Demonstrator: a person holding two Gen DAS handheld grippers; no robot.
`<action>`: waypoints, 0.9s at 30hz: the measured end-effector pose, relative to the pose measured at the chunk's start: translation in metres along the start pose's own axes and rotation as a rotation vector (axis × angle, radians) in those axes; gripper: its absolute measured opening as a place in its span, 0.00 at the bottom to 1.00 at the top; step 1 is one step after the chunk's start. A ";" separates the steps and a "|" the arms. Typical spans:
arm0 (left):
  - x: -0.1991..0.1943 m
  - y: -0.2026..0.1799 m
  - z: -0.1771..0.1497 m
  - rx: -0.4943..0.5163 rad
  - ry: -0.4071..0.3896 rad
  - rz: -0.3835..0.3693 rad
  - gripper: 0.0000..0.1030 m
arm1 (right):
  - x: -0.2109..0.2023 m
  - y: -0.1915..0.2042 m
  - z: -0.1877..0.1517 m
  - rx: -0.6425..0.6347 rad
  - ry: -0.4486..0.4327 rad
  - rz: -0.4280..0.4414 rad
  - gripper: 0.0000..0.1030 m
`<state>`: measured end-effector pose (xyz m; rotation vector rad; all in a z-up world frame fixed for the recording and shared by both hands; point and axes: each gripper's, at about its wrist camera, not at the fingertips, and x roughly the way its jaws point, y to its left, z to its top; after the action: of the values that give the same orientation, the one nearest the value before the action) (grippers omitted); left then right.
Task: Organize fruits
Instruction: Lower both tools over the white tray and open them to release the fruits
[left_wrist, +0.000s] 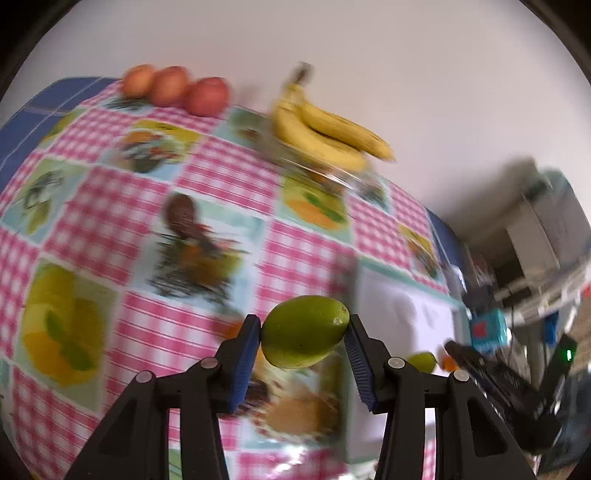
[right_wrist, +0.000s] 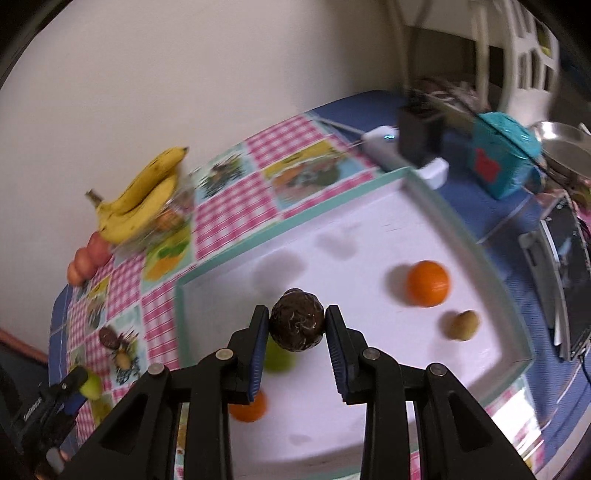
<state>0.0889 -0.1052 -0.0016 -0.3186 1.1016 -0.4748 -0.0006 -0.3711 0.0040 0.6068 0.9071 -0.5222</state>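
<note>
Fruits, assorted, two in transit and the rest on the desk (left_wrist: 155, 177). Item one: green mango (left_wrist: 304, 331), clamped lengthwise between the blue pads of the left gripper (left_wrist: 303, 343), held clear above the checked tablecloth (left_wrist: 110, 332), just beside the white tray's (right_wrist: 369, 236) near edge. Item two: dark brown rough-skinned fruit (right_wrist: 297, 319), pinched at its widest part by the right gripper (right_wrist: 297, 328), hanging over the tray floor. Below and behind it on the tray: a green fruit (right_wrist: 279, 360) partly hidden by the left pad, an orange (right_wrist: 249, 408) close to the near rim, a second orange (right_wrist: 428, 283) and a small tan fruit (right_wrist: 461, 325) further right, well apart from each other. Beyond the tray: a banana bunch (left_wrist: 325, 129) resting in what looks like a clear dish, blurred; furthest, three red-orange round fruits (left_wrist: 173, 86) in a row at the wall edge. Handling note, as judgement: both views are smeared, so slow each carry before lowering; set like beside like, bring each fruit down until it touches the surface before easing the pads apart, since round fruits will roll, and keep the two grippers from crossing over the tray.
</note>
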 end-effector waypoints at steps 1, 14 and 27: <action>0.003 -0.010 -0.004 0.026 0.011 -0.009 0.48 | -0.001 -0.005 0.001 0.007 -0.003 -0.006 0.32; 0.054 -0.087 -0.065 0.253 0.195 -0.008 0.48 | 0.003 -0.047 0.004 0.042 0.023 -0.081 0.32; 0.080 -0.092 -0.081 0.279 0.285 0.035 0.48 | 0.024 -0.062 -0.003 0.071 0.082 -0.084 0.32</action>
<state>0.0256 -0.2265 -0.0541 0.0151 1.2955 -0.6487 -0.0302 -0.4175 -0.0334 0.6603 0.9981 -0.6106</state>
